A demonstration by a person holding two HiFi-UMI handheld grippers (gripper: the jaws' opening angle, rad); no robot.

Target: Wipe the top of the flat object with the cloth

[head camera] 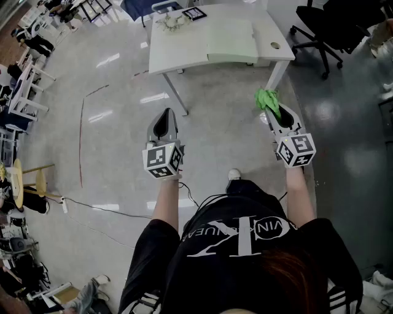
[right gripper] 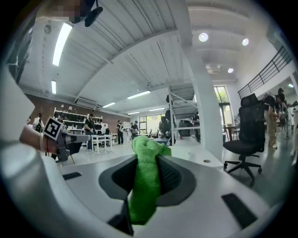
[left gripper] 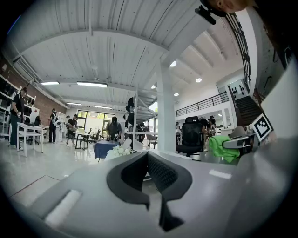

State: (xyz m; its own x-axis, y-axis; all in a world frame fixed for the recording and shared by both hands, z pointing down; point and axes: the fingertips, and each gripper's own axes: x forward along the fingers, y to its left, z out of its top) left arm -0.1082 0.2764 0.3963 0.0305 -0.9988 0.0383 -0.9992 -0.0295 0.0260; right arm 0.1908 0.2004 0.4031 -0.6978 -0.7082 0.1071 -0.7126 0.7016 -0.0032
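A flat pale-green object lies on the white table ahead of me, well beyond both grippers. My right gripper is shut on a green cloth, held in the air short of the table's near right corner. In the right gripper view the cloth is bunched upright between the jaws and sticks out past the tips. My left gripper is shut with nothing in it, level with the right one and over the floor. In the left gripper view the left gripper has its pads together, and the cloth shows at the right.
A white flower bunch and a black marker card sit at the table's far edge. A black office chair stands to the right of the table. Shiny grey floor spreads to the left, with people and furniture along its far left side.
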